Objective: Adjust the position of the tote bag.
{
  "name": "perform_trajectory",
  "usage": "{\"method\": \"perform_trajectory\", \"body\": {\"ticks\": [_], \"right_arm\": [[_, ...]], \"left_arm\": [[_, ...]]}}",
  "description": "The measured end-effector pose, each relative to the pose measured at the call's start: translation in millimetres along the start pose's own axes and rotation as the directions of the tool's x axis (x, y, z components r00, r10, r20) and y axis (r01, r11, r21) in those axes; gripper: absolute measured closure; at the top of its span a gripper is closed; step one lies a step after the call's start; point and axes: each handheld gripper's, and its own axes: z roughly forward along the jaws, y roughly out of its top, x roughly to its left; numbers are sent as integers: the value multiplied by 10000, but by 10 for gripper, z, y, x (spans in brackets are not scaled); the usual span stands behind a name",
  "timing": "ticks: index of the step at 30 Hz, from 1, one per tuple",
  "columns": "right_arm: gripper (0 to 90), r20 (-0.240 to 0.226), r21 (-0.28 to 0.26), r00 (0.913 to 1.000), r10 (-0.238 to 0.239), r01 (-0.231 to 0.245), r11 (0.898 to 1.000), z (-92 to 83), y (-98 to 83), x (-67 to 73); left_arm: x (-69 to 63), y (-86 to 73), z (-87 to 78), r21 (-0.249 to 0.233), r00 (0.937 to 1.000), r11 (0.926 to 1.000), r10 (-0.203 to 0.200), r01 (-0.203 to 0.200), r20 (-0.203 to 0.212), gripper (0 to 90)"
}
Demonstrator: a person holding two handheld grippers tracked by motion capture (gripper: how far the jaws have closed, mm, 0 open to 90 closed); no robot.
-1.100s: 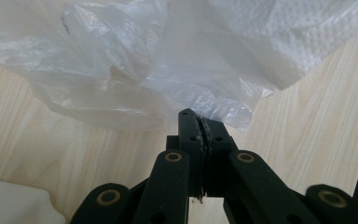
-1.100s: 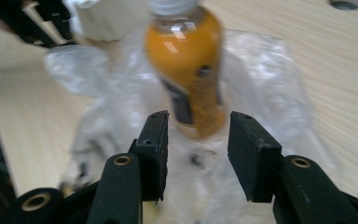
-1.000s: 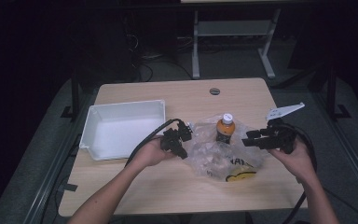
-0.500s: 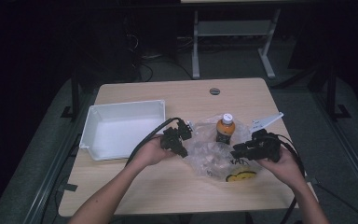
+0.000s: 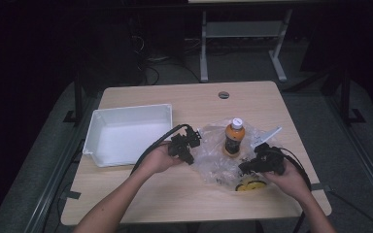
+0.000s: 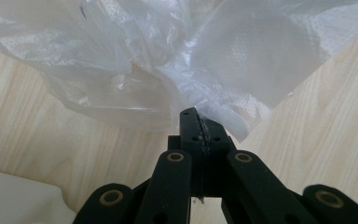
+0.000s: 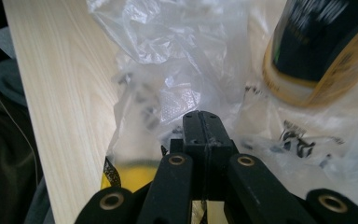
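Note:
A crumpled clear plastic bag [image 5: 213,162] lies on the wooden table, and an orange drink bottle [image 5: 234,137] with a white cap stands upright in its folds. My left gripper [image 5: 193,143] is at the bag's left edge; in the left gripper view its jaws [image 6: 196,116] are shut on a fold of the bag [image 6: 168,60]. My right gripper [image 5: 246,168] is low over the bag's right front. Its jaws [image 7: 200,116] have just been closing and now meet with bag film [image 7: 168,56] pinched at the tips. The bottle's base [image 7: 317,51] stands just beyond, to the right.
A white tray [image 5: 131,108] sits left of the bag, with its corner [image 6: 18,203] close under my left gripper. A yellow printed piece [image 5: 250,185] shows through the bag near my right hand. The table's near edge [image 7: 23,93] runs left of the right jaws.
My right gripper has come down and leftward onto the bag, and its jaws have closed. The left gripper and the bottle have stayed where they were.

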Motion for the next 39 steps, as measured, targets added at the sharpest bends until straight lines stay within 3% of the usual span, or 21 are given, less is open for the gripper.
{"method": "perform_trajectory", "body": {"ticks": [9, 18, 35, 36, 37, 39], "right_arm": [[899, -113, 527, 9999, 59, -53, 9986, 146, -75, -24], [899, -153, 730, 9996, 245, -233, 9971, 183, -133, -28], [889, -215, 751, 9992, 323, -306, 9967, 194, -191, -4], [862, -177, 669, 9994, 285, -272, 9974, 184, -175, 15], [797, -242, 427, 9995, 182, -171, 9989, 157, -141, 42], [782, -211, 357, 9996, 190, -183, 9992, 140, -125, 56]], "left_arm": [[42, -68, 145, 339, 9998, 9993, -173, 176, -67, 900], [56, -104, 175, 501, 9997, 9986, -157, 165, -164, 900], [64, -145, 224, 484, 9996, 9984, -296, 298, -44, 899], [57, -146, 204, 401, 9994, 9986, -338, 338, -8, 890], [48, -146, 156, 172, 9989, 9989, -450, 447, 156, 816], [46, -147, 116, 61, 9984, 9990, -445, 443, 338, 743]]}}
